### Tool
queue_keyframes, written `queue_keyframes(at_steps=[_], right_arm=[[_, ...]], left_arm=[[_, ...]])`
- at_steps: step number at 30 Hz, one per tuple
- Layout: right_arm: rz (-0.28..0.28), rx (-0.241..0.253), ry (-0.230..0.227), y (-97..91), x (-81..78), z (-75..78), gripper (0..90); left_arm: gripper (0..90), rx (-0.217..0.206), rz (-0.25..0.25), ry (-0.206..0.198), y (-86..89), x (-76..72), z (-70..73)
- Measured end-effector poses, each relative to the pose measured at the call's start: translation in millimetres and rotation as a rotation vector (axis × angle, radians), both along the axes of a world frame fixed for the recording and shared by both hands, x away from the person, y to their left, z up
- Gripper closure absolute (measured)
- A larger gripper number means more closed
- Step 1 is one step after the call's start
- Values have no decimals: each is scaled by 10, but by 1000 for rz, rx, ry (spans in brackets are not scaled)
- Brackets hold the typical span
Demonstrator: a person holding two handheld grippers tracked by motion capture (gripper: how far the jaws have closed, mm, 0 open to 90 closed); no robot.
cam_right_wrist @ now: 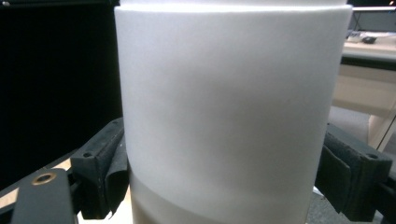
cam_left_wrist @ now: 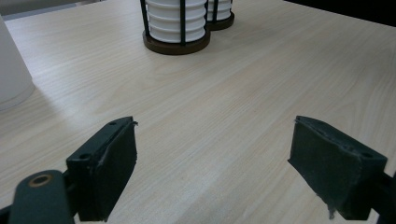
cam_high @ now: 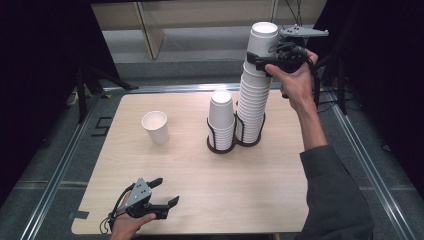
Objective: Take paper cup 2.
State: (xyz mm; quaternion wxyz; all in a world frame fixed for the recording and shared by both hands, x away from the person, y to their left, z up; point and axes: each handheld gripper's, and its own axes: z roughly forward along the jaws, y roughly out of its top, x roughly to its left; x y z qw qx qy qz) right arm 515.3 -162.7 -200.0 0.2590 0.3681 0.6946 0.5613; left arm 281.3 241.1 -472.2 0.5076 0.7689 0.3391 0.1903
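A tall stack of white paper cups stands in a black wire holder at the table's right middle. My right gripper is raised at the stack's top and shut on the top cup, whose white wall sits between both pads. A shorter stack sits in the adjoining holder to the left. One single cup stands upright and alone further left, and its side is near my left gripper. My left gripper rests low at the front left, open and holding nothing.
The light wooden table has bare surface across its front and right. Metal floor rails run along both sides. A pale wooden shelf unit stands behind the table, with dark curtains to either side.
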Motion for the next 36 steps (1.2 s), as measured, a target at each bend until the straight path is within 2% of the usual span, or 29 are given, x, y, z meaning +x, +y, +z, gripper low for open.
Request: queue_keyframes(at_steps=[3, 7, 9, 11, 13, 14, 16, 18, 19, 22, 26, 28, 30, 31, 33, 34, 35, 36], right_arm=[[-8, -9, -23, -3, -17, 97, 153], [-14, 3, -50, -14, -57, 233, 154], [-27, -9, -65, -28, -88, 317, 153], [-27, 17, -71, -51, -121, 402, 154], [-28, 28, -97, -91, -152, 482, 154], [-22, 41, -93, -104, -181, 523, 154], [-27, 44, -117, -154, -245, 603, 154], [-20, 66, -114, -187, -306, 648, 155], [-25, 61, -124, -213, -330, 662, 154], [-28, 46, -119, -277, -422, 644, 155], [-32, 42, -113, -351, -562, 571, 155], [-34, 37, -110, -392, -640, 529, 155], [-31, 42, -111, -435, -724, 475, 155], [-29, 38, -118, -459, -766, 445, 155], [-7, 43, -117, -489, -867, 370, 155], [16, 59, -96, -495, -923, 321, 155], [24, 63, -95, -506, -972, 270, 155], [28, 53, -91, -512, -1020, 214, 155]], left_arm=[[142, 5, 4, 2, 0, -3, -4], [143, -12, 7, 2, -13, 5, -19], [143, 5, 7, 0, -2, -2, -8], [143, 7, 8, 0, -1, -2, -5], [143, 4, 8, -2, -1, 0, -8], [143, 10, 11, -3, 2, -5, -2], [143, 6, 6, -7, 1, -2, -2], [143, 8, 12, -2, -7, -10, 3], [143, 8, 12, -2, -9, -11, 3], [143, 18, 8, -3, -7, -11, 5], [143, 7, 10, -2, -13, 3, -12], [143, 27, 20, 0, -6, 1, -6], [143, 18, 20, -5, -7, 8, -15], [143, 27, 23, 1, -3, 4, -8], [142, 8, 29, -4, -18, 15, -22], [142, 29, 29, 0, -12, 21, -15], [142, 13, 27, -5, -30, 36, -27], [142, 17, 26, -3, -40, 38, -27]])
